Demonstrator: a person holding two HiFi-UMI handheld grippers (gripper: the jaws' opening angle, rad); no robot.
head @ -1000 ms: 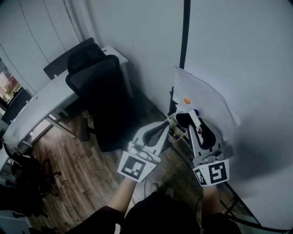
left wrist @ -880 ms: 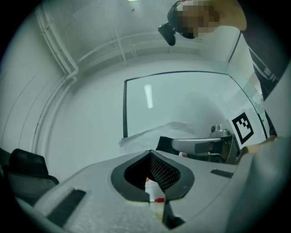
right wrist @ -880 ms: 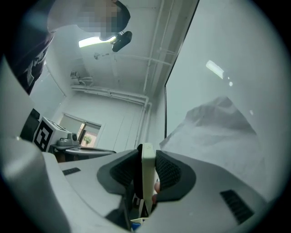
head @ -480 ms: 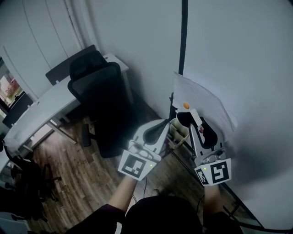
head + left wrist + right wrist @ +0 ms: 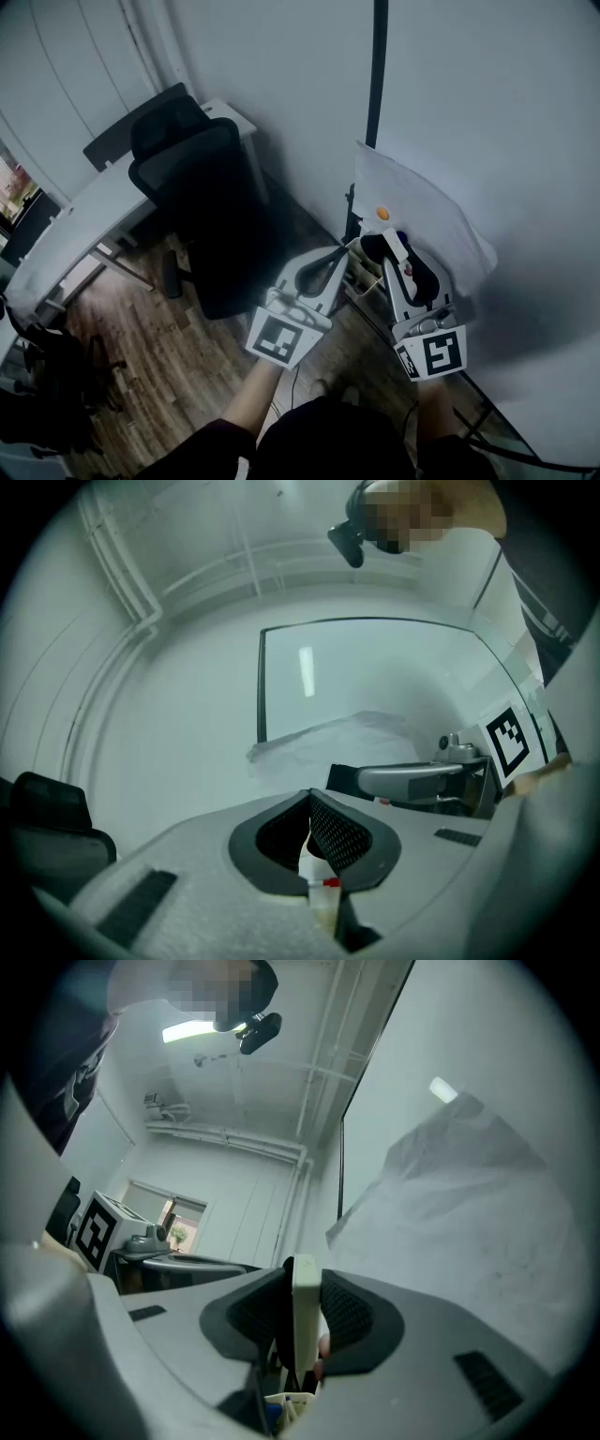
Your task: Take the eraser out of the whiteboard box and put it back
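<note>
Against half a second ago: little change. The right claw (image 5: 395, 251) still grips the eraser and sits a touch lower under the small orange round dot (image 5: 382, 214) on the board. A blue cap (image 5: 401, 232) just beyond its tips shows again (it was covered in the previous frame). The left claw (image 5: 343, 255) stays level beside it, to its left.

Right claw: jaws pressed on both faces of the flat cream slab eraser with dark felt backing (image 5: 304, 1326), which is held on edge and upright, its top poking past the fingertips. The eraser is out of the box, clear above it.

Left claw (image 5: 309, 803): tips touching, nothing held. Through the gap behind the tips a pale object with a red band (image 5: 324, 884) shows, too small to name.

Container: the small pale open-topped whiteboard box (image 5: 289, 1406) lies directly below the right claw's jaws, with something blue (image 5: 271, 1416) inside at its near-left. From the head view the box (image 5: 360, 274) sits between and under the two claws; its other contents are too dim to make out.

Beyond the right claw is a crumpled white sheet (image 5: 427, 217) over the board. Far left of the left claw are a black office chair (image 5: 192, 202) and a white table (image 5: 80, 230).
</note>
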